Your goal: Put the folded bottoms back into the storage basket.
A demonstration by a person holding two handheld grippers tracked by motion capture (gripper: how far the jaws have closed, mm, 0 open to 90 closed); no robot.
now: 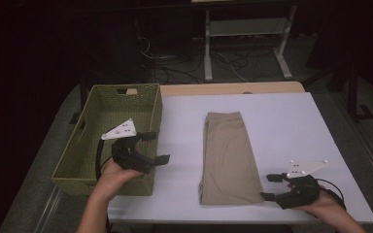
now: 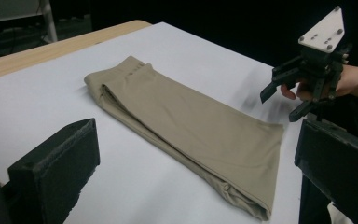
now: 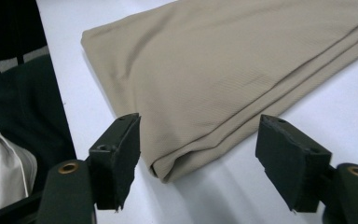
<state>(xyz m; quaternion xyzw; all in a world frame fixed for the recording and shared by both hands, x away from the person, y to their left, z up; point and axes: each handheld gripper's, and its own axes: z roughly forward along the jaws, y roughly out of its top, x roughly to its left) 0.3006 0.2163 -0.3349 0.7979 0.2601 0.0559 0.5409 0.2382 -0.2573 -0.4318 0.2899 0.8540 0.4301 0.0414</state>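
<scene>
Partly cut off below, one folded pair of khaki trousers (image 1: 228,158) lies mid-table beside one wicker basket (image 1: 73,167); left gripper (image 1: 156,146) and right gripper (image 1: 268,187) both gape, holding nothing.

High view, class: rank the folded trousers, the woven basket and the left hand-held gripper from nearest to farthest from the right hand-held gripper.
Measured from the right hand-held gripper at the table's near right:
1. Folded trousers: middle of the table, near corner just beside the open jaws.
2. Left hand-held gripper: across the trousers, by the basket's right wall.
3. Woven basket: far left of the table.
</scene>
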